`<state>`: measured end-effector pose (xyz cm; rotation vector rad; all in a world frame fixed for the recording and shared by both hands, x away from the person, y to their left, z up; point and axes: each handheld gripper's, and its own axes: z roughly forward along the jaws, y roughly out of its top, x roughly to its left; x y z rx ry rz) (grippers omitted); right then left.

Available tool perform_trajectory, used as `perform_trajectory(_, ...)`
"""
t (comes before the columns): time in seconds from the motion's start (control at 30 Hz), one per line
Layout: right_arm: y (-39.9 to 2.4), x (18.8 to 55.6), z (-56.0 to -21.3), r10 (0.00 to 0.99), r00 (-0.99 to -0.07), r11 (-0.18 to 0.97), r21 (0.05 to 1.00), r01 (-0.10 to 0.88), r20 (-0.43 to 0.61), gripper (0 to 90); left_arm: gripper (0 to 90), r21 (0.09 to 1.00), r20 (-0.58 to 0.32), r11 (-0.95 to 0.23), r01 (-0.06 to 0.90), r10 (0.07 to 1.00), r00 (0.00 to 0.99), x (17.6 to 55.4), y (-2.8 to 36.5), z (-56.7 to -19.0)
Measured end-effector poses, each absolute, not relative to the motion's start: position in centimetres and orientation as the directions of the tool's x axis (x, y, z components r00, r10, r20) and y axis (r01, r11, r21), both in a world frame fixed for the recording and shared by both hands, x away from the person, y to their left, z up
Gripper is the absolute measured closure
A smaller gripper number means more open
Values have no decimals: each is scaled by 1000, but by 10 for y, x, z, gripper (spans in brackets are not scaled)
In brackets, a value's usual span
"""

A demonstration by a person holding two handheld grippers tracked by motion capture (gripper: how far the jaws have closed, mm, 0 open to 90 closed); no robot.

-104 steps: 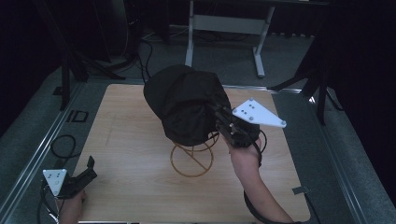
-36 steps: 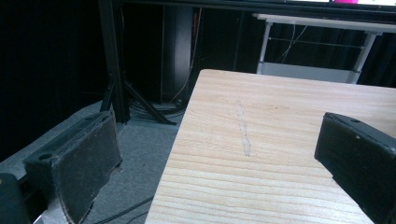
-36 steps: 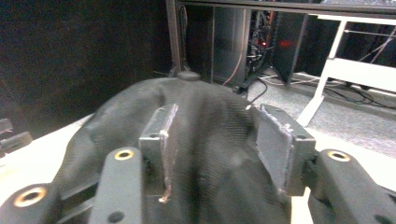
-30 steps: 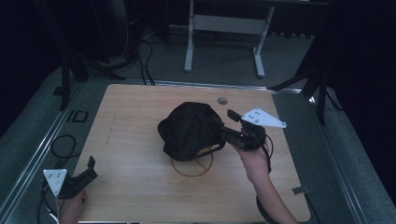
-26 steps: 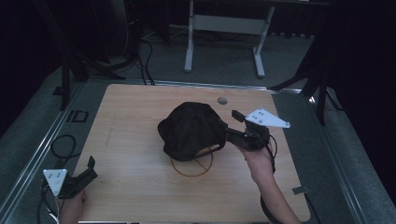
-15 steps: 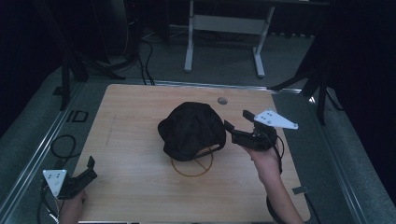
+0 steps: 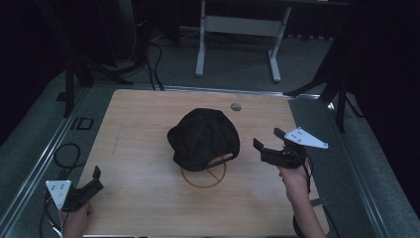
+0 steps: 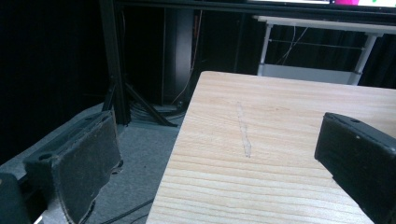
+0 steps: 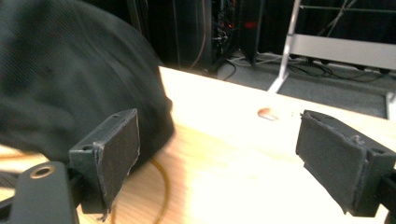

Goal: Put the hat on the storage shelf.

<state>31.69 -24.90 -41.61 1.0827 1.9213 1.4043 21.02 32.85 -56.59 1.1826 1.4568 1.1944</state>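
From above, the black fabric cap (image 7: 204,138) sits mid-counter on a thin gold wire ring stand (image 7: 204,174), my right gripper (image 7: 269,141) just beside it, spread and empty. My left gripper (image 8: 219,161) hangs over the pale wooden counter (image 8: 280,140) corner, fingers wide apart. Through my right gripper's view, the cap bulges left.

A white metal stand (image 7: 236,34) rises behind the wooden table (image 7: 138,148) (on grey floor). Black cables (image 7: 151,59) trail near its far left corner.
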Motion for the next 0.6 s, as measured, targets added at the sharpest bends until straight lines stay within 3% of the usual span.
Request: perform_trajectory(0.6, -317, 317, -490, 905, -422, 124, 920, 371, 48, 133, 5, 988, -57, 77, 131, 987, -154, 210, 328, -566)
